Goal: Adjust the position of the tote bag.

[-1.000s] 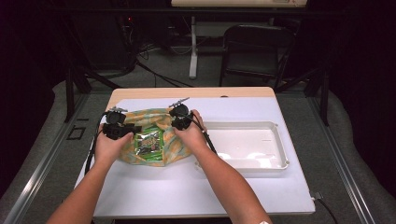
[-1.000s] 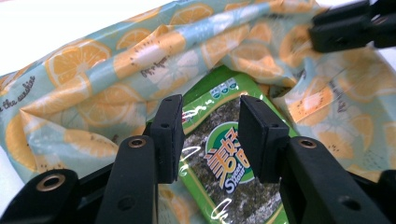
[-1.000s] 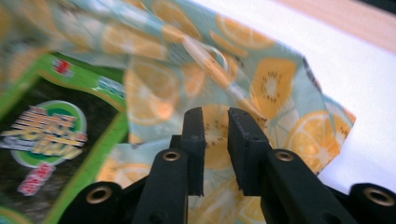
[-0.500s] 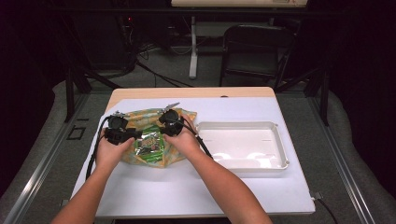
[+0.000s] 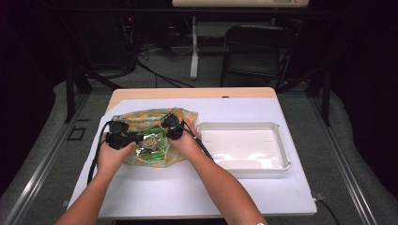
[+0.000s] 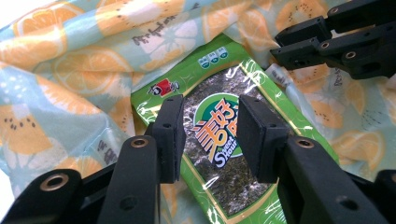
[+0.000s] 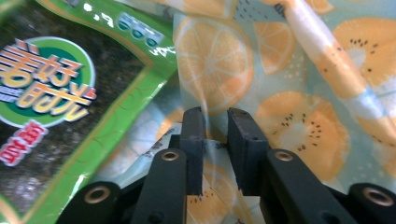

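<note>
Fingers of the right gripper are seen narrowed around a raised fold of the fruit-printed bag, having just been closing, though it cannot be told whether the pads actually press the cloth. Fingers of the left gripper are held spread, with nothing pinched; the green seaweed packet lies just beyond and beneath them, framed in the gap, resting in the bag's opened mouth on the tabletop. A white tray stands well apart from both pairs of fingers, on the right gripper's far side. From here, a slip is judged likely: the glossy packet film could slide out of a shallow pinch by the left fingers, or bag cloth could be caught together with it, so that bag and packet would be dragged as one. The thin fold at the right fingers could also pull free and let the mouth fall shut. In the high view both grippers' fingers are hidden under the hands, the packet's lower end is cut off in both gripper views, and further contents of the bag cannot be made out.
</note>
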The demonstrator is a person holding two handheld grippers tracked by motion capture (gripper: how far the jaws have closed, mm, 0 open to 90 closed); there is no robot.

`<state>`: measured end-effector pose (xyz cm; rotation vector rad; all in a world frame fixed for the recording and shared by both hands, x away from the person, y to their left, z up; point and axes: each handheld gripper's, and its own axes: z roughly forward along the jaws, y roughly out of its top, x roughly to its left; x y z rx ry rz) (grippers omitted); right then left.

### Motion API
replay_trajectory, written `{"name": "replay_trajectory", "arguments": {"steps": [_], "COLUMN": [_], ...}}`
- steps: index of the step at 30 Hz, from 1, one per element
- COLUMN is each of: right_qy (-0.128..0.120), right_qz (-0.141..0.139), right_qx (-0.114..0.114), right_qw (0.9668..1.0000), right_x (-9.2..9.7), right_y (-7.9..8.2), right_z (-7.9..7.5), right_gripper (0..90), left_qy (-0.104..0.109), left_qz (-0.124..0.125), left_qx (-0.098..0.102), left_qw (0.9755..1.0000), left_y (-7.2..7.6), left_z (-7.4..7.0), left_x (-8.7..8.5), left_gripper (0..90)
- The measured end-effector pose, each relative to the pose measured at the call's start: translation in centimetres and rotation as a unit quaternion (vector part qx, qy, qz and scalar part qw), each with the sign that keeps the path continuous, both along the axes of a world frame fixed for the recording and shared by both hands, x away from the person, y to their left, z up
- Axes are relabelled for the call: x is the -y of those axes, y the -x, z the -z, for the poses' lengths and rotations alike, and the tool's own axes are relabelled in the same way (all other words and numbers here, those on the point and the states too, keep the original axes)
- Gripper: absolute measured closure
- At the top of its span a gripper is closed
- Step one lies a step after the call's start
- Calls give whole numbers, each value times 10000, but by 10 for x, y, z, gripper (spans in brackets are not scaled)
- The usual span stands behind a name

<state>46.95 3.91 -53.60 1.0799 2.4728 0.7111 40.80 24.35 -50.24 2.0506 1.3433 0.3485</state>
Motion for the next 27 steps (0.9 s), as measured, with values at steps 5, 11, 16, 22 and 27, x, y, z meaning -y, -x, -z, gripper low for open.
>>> {"name": "replay_trajectory", "arguments": {"steps": [5,11,16,22,27], "right_qy": [9,-483,-713,-908,-1132], "right_qz": [50,81,31,-16,-43], "right_qx": [-77,-32,-6,65,282], "right_qw": [10000,9988,9974,9959,9932], "right_x": [3,2,1,2,2], "right_y": [-1,3,9,16,24], "right_z": [0,-7,-16,-28,-41], "right_gripper": [758,713,689,672,665], "left_qy": [-30,-16,8,74,164], "left_qz": [-10,-61,-74,-96,-126], "left_qx": [-95,-69,-74,-52,-51], "left_qw": [9999,10000,9999,9999,9998], "left_y": [3,4,4,5,5], "left_z": [4,3,1,-1,-2], "left_x": [-4,-5,-6,-6,-5], "left_gripper": [620,618,616,616,617]}}
